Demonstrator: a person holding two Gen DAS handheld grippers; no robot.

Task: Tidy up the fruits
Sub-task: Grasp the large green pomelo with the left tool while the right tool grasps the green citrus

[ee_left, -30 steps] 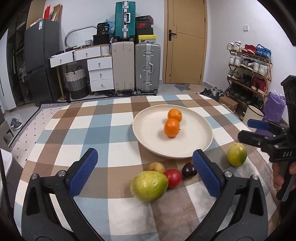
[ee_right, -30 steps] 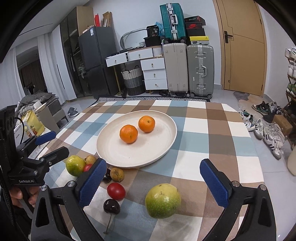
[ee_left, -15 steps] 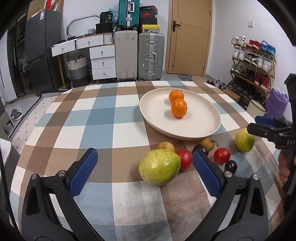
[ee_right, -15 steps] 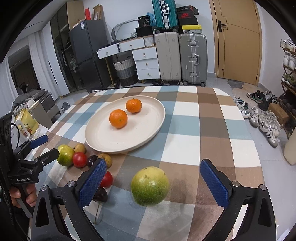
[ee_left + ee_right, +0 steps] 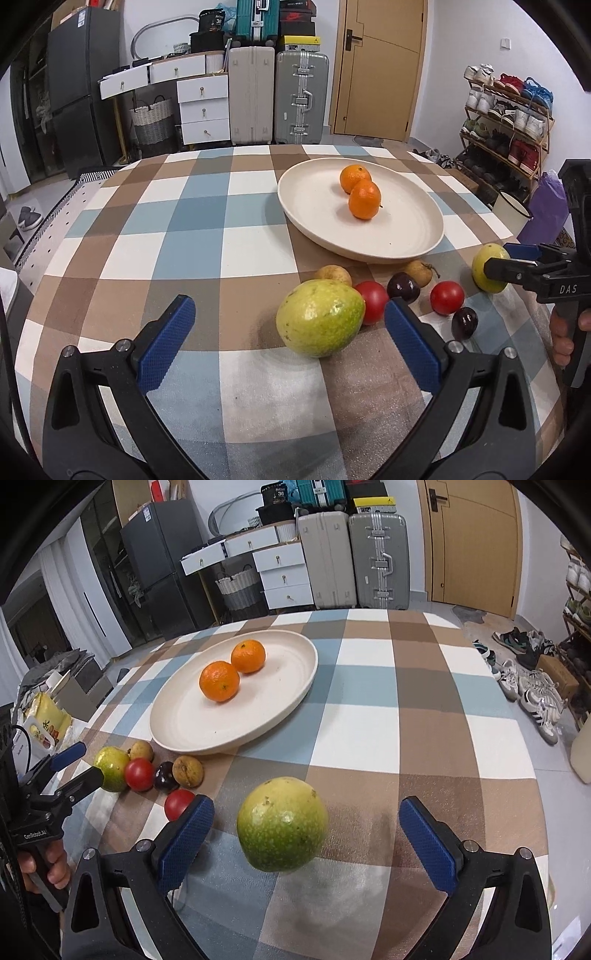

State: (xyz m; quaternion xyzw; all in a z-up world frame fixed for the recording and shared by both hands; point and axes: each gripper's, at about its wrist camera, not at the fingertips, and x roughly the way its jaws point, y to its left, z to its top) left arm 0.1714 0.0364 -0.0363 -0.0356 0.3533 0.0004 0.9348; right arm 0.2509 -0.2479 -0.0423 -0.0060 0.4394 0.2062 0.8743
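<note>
A cream plate (image 5: pixel 406 236) (image 5: pixel 295 686) on the checked tablecloth holds two oranges (image 5: pixel 365 199) (image 5: pixel 219 680). In front of it lie small fruits: two tomatoes (image 5: pixel 447 297), two dark plums (image 5: pixel 403 287), a brown fruit (image 5: pixel 419 269) and a yellowish one (image 5: pixel 332 275). My left gripper (image 5: pixel 290 332) is open around a large green-yellow fruit (image 5: pixel 319 317), which sits nearer its right finger. My right gripper (image 5: pixel 306 823) is open around a second green fruit (image 5: pixel 282 823). Each gripper shows in the other's view, the left gripper (image 5: pixel 74 766) and the right gripper (image 5: pixel 498 260), each with a hand on its handle.
Bare checked cloth (image 5: pixel 177 221) stretches left of the plate and also right of it (image 5: pixel 424 716). The table edge curves close behind both grippers. Suitcases (image 5: pixel 301 96), drawers, a dark fridge, a door and a shoe rack (image 5: pixel 509 122) stand beyond the table.
Both grippers have moved in lower and closer, so each large green fruit now lies between the open fingers. The fruits themselves have not moved.
</note>
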